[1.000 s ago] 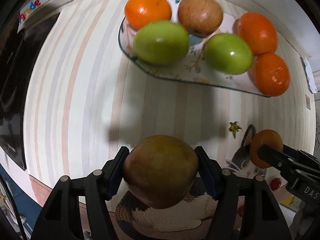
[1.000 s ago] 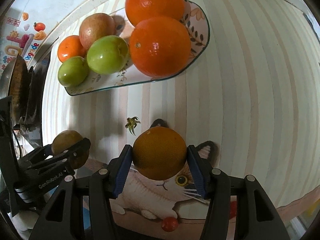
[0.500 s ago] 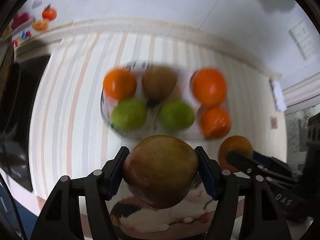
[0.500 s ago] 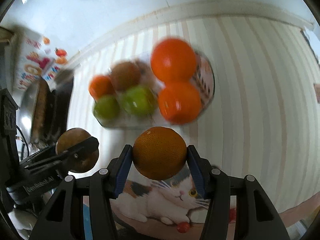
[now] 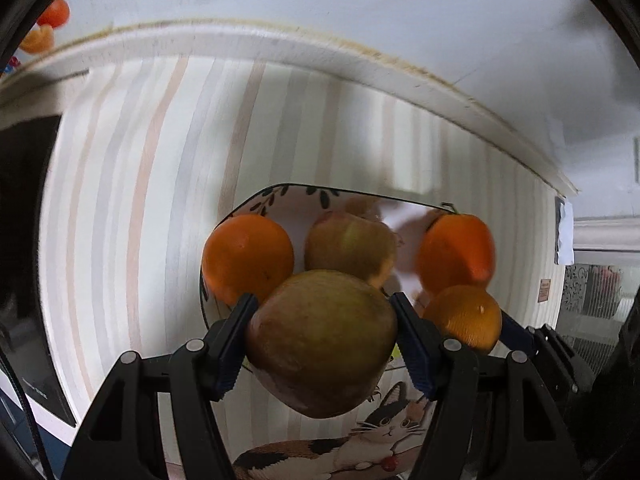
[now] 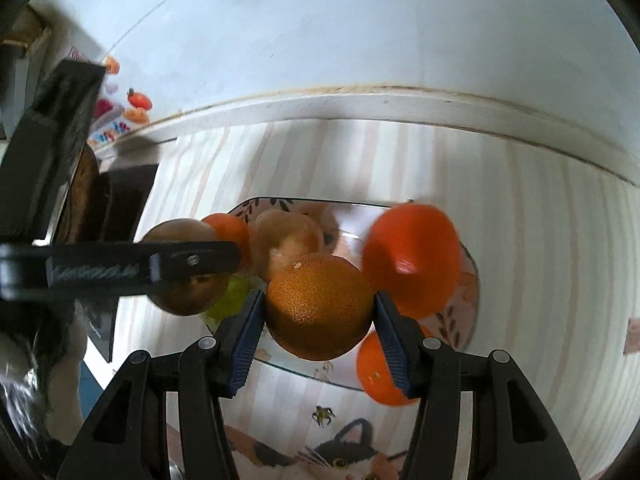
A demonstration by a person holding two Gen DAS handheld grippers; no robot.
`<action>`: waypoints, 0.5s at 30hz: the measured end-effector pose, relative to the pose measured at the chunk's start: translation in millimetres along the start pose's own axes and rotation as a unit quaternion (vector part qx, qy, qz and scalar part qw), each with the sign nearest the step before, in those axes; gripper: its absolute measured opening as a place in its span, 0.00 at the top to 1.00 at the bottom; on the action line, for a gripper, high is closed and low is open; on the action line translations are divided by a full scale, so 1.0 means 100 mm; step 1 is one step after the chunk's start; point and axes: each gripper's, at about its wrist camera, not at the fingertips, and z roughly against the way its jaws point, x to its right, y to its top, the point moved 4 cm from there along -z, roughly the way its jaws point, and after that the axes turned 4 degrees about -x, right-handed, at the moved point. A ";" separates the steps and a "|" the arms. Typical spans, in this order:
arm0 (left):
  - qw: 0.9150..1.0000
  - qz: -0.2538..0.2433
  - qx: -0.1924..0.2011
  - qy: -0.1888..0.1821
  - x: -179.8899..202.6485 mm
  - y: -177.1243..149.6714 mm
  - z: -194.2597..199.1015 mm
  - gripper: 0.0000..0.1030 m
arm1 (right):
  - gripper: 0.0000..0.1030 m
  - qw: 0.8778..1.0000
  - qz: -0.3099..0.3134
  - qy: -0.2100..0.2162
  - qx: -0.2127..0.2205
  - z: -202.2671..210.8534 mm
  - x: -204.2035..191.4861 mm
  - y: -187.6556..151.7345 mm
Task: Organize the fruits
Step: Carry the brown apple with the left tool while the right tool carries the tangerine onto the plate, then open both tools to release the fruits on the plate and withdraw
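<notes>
My left gripper (image 5: 323,340) is shut on a brownish-green apple (image 5: 320,340) and holds it in the air over the near side of the patterned fruit plate (image 5: 276,200). My right gripper (image 6: 318,314) is shut on a dull orange (image 6: 318,306), also above the plate (image 6: 470,300). The plate holds oranges (image 5: 248,258), a reddish apple (image 5: 348,242) and green apples, mostly hidden by the held fruit. The right gripper's orange (image 5: 464,316) shows at the right of the left wrist view. The left gripper's apple (image 6: 180,272) shows at the left of the right wrist view.
The plate stands on a striped tablecloth (image 5: 140,200) with a cat print (image 5: 360,440) at the near edge. A white wall (image 5: 320,0) runs along the back. A dark appliance (image 6: 60,140) stands at the left. A small green stem (image 6: 324,414) lies on the cloth.
Both grippers have risen and moved forward toward the plate with their fruit; the plate now sits just beyond and under the held apple and orange.
</notes>
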 end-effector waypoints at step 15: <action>1.000 0.017 -0.007 -0.018 0.04 0.05 -0.21 0.36 | 0.42 0.999 -0.032 0.006 -0.022 -0.32 0.09 0.06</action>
